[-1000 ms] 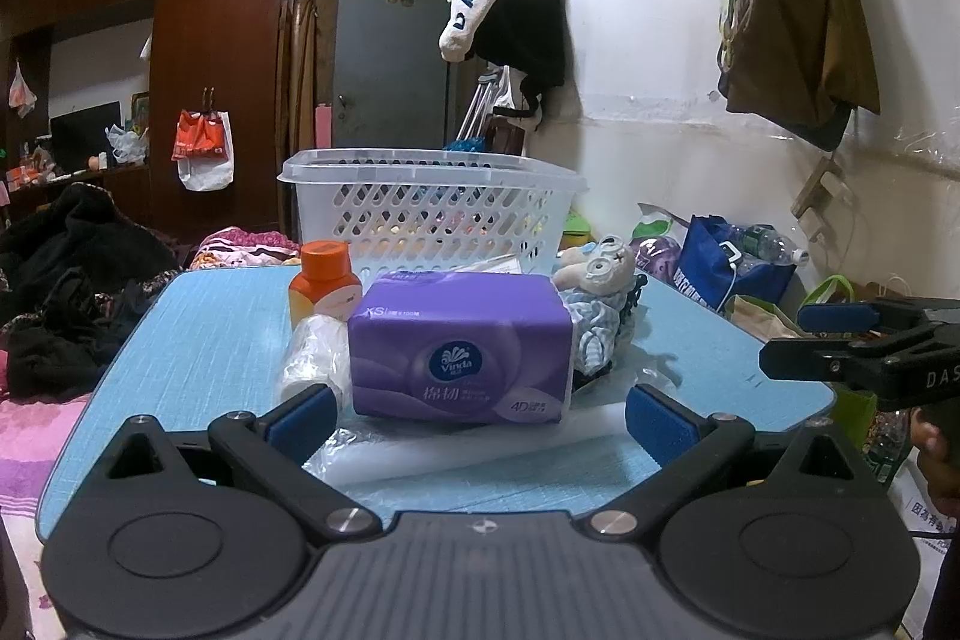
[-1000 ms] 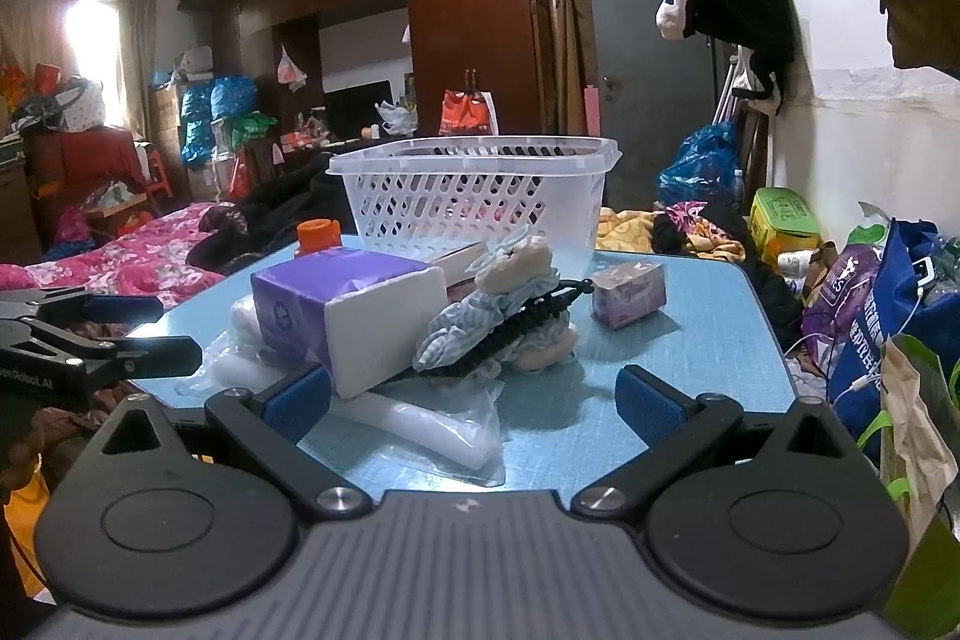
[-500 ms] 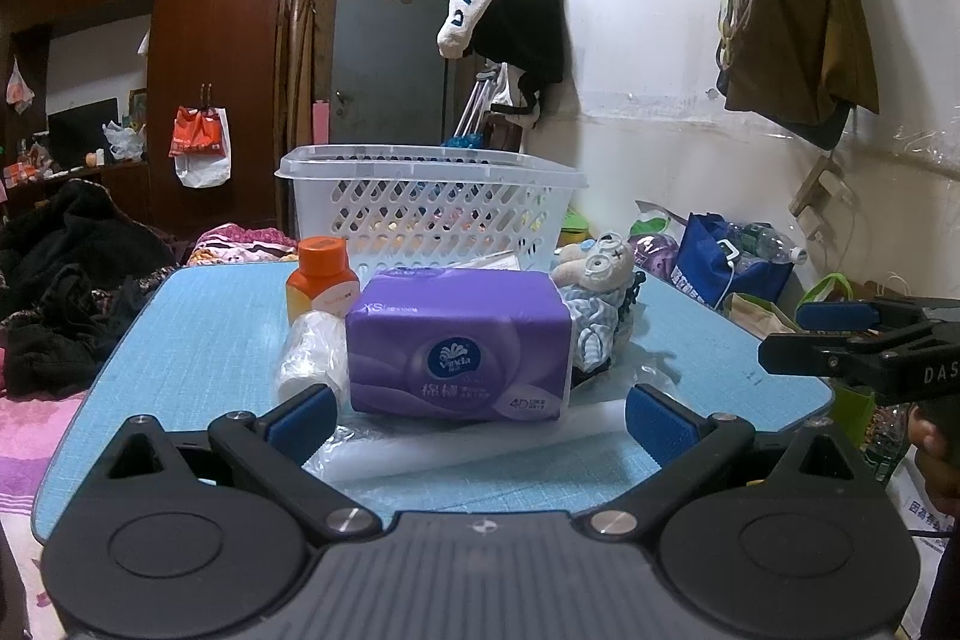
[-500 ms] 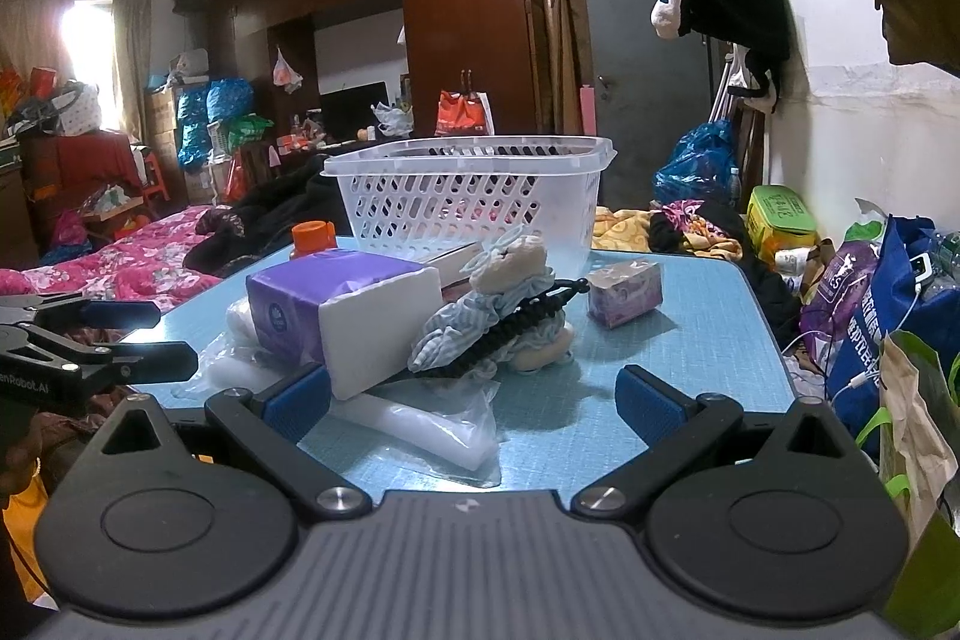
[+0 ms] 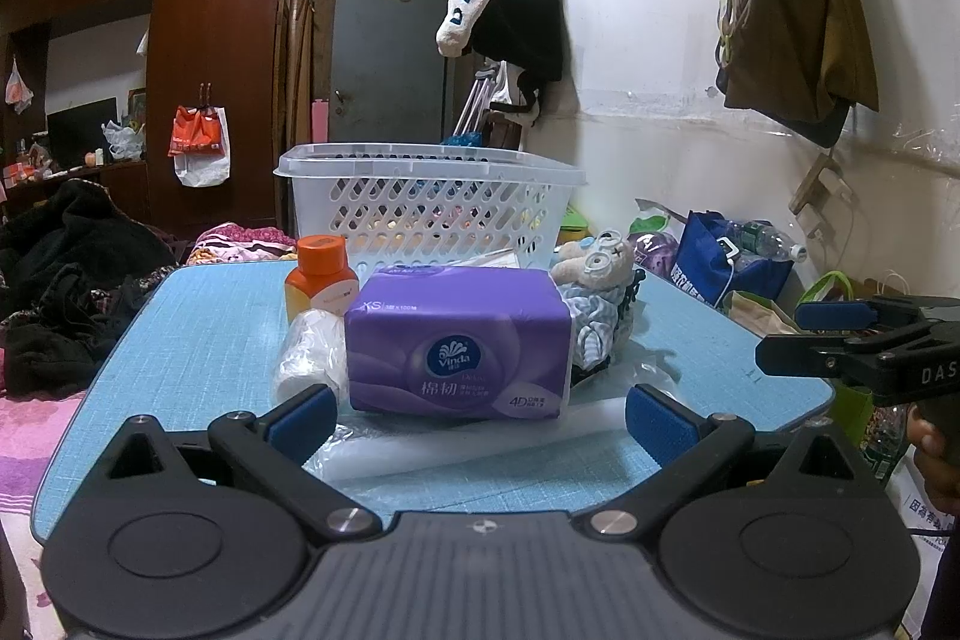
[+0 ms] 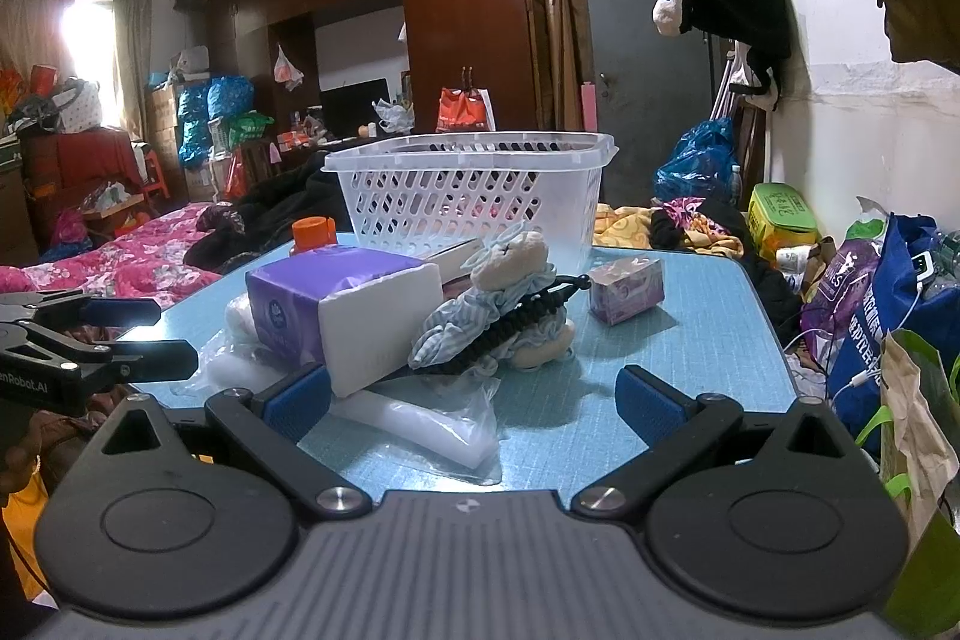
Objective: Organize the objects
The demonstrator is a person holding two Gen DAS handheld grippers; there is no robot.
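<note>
The purple tissue pack [image 5: 459, 343] lies near the front edge of the blue table [image 5: 198, 322], directly ahead of the left gripper [image 5: 477, 415], whose jaws stand wide apart and empty. The pack's long axis runs crosswise to that gripper's fingers, so its broad printed face is presented square. From the right gripper [image 6: 471, 403], also spread and holding nothing, the same pack sits ahead and to the left, showing its white end. The left gripper is judged the nearer and better aligned. The white basket [image 5: 429, 211], the likely destination, stands behind the pile toward the far edge of the table.
</note>
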